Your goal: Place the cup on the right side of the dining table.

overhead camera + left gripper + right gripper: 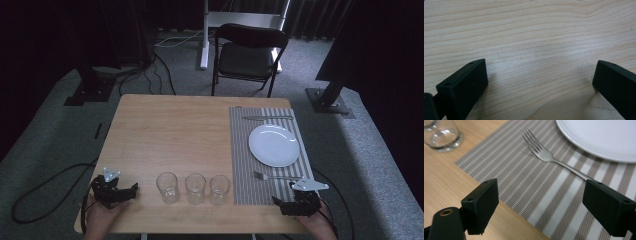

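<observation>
Steel fork (549, 157) beyond right claw (541, 202)

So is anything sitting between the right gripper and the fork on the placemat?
Nothing visible does. The right gripper is open over the near edge of the striped placemat, and the fork lies just ahead with only bare mat between. Its handle runs behind one jaw. The plate sits beyond the fork.

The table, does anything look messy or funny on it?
Not really. Three empty glasses stand upright in a row. The plate sits on the mat, knife and fork on either side. Nothing's spilled or broken.
</observation>
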`<state>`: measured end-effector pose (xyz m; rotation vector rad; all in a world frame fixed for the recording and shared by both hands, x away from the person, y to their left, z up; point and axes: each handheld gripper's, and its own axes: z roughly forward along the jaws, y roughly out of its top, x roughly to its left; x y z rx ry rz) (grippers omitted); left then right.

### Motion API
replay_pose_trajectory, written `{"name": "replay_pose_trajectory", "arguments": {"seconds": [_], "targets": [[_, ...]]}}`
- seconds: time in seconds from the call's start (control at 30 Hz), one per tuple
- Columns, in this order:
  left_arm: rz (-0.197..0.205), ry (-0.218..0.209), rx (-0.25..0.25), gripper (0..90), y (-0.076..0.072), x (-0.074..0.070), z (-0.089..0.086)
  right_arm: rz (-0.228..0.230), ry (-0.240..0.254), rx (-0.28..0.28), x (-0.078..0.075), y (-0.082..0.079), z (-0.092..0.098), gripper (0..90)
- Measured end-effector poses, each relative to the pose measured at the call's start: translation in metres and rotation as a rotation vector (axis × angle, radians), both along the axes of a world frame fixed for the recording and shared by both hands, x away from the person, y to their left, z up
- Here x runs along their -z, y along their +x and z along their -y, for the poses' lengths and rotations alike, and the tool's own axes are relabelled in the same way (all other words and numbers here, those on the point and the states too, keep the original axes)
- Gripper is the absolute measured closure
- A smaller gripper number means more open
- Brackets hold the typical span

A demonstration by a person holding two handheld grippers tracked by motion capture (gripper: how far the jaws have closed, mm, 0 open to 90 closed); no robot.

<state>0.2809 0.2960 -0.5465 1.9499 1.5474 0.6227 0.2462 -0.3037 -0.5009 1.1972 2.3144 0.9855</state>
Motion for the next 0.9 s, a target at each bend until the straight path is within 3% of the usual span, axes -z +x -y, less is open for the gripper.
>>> {"name": "replay_pose_trajectory", "arguments": {"seconds": [0.33, 0.5, 0.9], "targets": [[0.000, 0.001, 0.000, 0.3, 0.000, 0.000, 0.000, 0.012, 0.013, -0.100, -0.007, 0.004, -0.027, 13.7], [0.000, 0.000, 0.000, 0.3, 0.000, 0.000, 0.000, 0.010, 0.014, -0.125, -0.007, 0.005, -0.038, 13.7], [0.000, 0.000, 0.000, 0.3, 0.000, 0.000, 0.000, 0.022, 0.043, -0.258, -0.009, 0.007, -0.078, 14.3]]}}
